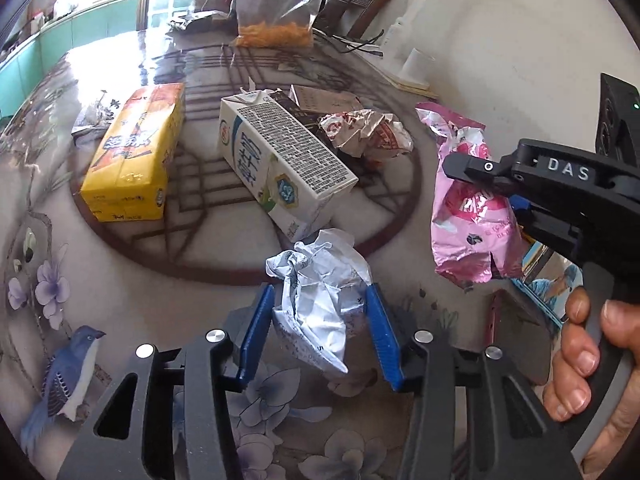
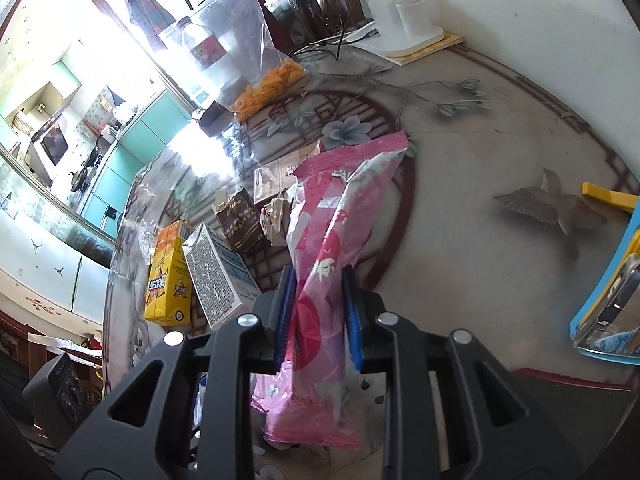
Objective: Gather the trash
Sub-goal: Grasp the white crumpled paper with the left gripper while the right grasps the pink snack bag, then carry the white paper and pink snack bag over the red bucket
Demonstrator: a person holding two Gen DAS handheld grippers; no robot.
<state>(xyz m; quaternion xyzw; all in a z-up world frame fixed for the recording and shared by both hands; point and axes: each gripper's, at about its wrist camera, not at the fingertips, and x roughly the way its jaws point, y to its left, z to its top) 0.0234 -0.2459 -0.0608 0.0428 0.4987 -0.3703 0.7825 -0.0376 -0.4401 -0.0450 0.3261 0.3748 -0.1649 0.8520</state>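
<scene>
The left gripper [image 1: 320,332] has its two blue fingers [image 1: 256,332] squeezed on both sides of a crumpled white paper wrapper [image 1: 318,304], which sits low over the shiny round table with painted flowers and birds [image 1: 120,292]. The right gripper [image 2: 318,312] is clamped tight on a long pink and white plastic snack bag [image 2: 324,260], and the bag hangs lifted off the table. A person's hand [image 1: 588,364] holds the black handle of that gripper. Behind the white wrapper lie a white milk carton on its side [image 1: 280,160] and, just beside it, a yellow drink carton [image 1: 136,152]. A scrunched red and white paper ball [image 1: 366,132] sits near the milk carton's far end. At the far edge stands a clear plastic bag with orange snacks in the bottom [image 1: 276,12].
</scene>
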